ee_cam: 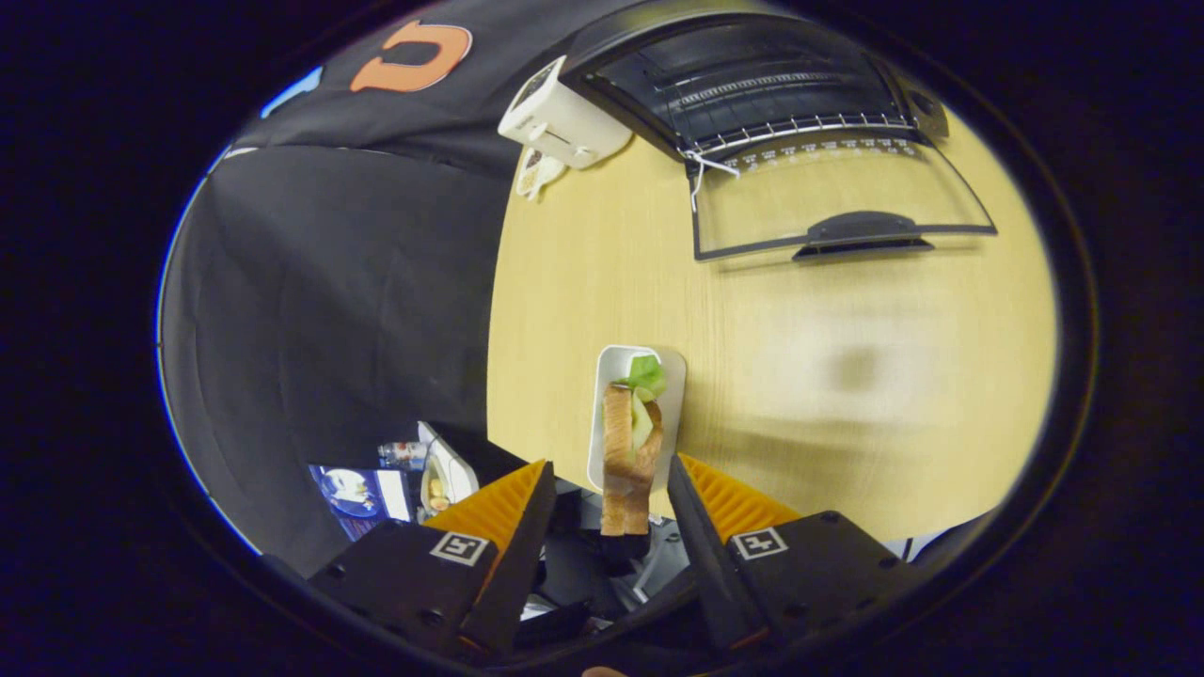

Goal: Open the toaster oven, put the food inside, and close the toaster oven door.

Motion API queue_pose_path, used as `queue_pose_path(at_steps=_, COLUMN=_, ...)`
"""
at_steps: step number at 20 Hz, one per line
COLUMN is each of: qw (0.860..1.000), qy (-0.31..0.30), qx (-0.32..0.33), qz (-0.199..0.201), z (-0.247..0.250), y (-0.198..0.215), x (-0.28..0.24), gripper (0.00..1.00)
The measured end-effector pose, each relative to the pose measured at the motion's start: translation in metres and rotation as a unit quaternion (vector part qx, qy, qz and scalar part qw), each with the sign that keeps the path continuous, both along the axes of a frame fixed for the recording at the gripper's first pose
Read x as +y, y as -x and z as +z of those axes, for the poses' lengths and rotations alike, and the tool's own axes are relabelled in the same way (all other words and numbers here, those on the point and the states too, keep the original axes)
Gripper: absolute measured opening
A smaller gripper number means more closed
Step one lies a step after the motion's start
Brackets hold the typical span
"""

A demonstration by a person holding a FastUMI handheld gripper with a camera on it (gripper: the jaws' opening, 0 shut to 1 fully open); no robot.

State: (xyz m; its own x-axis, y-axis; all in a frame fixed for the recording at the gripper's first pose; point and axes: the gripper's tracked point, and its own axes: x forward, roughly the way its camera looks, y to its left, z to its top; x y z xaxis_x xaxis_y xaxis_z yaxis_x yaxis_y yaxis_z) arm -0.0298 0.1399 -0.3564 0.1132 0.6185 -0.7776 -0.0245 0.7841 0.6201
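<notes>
The black toaster oven (752,75) stands at the far side of the wooden table (847,376). Its glass door (828,197) is folded down flat onto the table, handle (861,230) toward me, and a wire rack shows inside. A sandwich (625,451) of toast with green lettuce lies on a small white tray (611,362) near the table's edge. My gripper (609,463) is open. The sandwich's near end lies in the gap between the two fingers, with space on either side, and neither finger presses on it.
A white boxy device (562,118) sits at the table's edge beside the oven's left corner. A white string (701,169) hangs at the door's hinge corner. The table edge drops off to the left, with a bottle and clutter (395,480) below.
</notes>
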Motion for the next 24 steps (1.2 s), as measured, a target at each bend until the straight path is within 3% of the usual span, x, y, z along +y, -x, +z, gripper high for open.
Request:
queue_pose_path(at_steps=4, qw=1.000, qy=0.007, qx=0.023, qz=0.008, z=-0.019, y=0.003, x=0.007, gripper=0.65)
queue_pose_path(at_steps=7, qw=1.000, qy=0.012, qx=0.021, qz=0.014, z=-0.023, y=0.004, x=0.008, gripper=0.43)
queue_pose_path(at_steps=11, qw=1.000, qy=0.004, qx=0.027, qz=0.010, z=-0.017, y=0.005, x=0.004, gripper=0.31)
queue_pose_path(at_steps=15, qw=0.999, qy=-0.038, qx=0.015, qz=-0.001, z=0.023, y=0.006, x=0.003, gripper=0.26)
queue_pose_path(at_steps=20, qw=0.989, qy=-0.122, qx=-0.028, qz=-0.073, z=0.095, y=-0.023, x=-0.020, gripper=0.26)
queue_pose_path(at_steps=24, qw=0.971, qy=-0.160, qx=-0.095, qz=-0.149, z=0.127, y=-0.068, x=-0.062, gripper=0.25)
